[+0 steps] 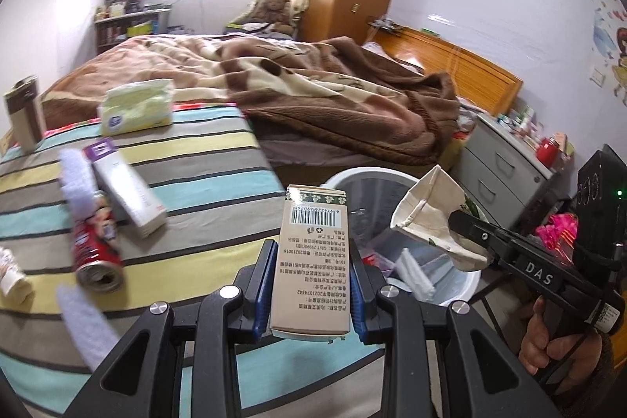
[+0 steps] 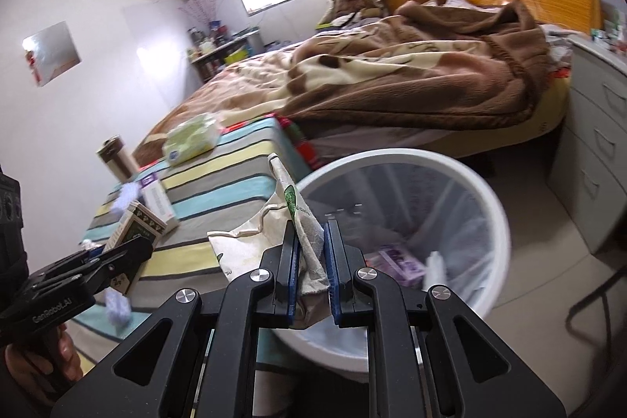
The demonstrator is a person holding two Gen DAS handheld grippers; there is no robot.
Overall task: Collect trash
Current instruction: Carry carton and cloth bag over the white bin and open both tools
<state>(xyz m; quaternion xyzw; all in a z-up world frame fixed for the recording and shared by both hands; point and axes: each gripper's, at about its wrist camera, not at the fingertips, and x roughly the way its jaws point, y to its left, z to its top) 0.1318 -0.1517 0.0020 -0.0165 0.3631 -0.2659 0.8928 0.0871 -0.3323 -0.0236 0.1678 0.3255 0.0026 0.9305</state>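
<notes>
My left gripper (image 1: 311,285) is shut on a beige carton with a barcode (image 1: 313,253), held upright at the edge of the striped table, just left of the white trash bin (image 1: 462,285). The same carton (image 2: 135,226) shows in the right wrist view, in the other gripper's jaws. My right gripper (image 2: 309,261) is shut on a crumpled cream paper bag (image 2: 254,237), held over the near rim of the trash bin (image 2: 486,206). In the left wrist view that paper bag (image 1: 431,210) hangs above the bin. The bin has a clear liner with some trash inside.
On the striped tablecloth (image 1: 203,163) lie a red can (image 1: 94,245), a white and purple box (image 1: 125,190), a green tissue pack (image 1: 137,106) and a steel flask (image 1: 23,112). A bed with a brown blanket (image 1: 313,85) lies behind. Grey drawers (image 1: 505,163) stand right of the bin.
</notes>
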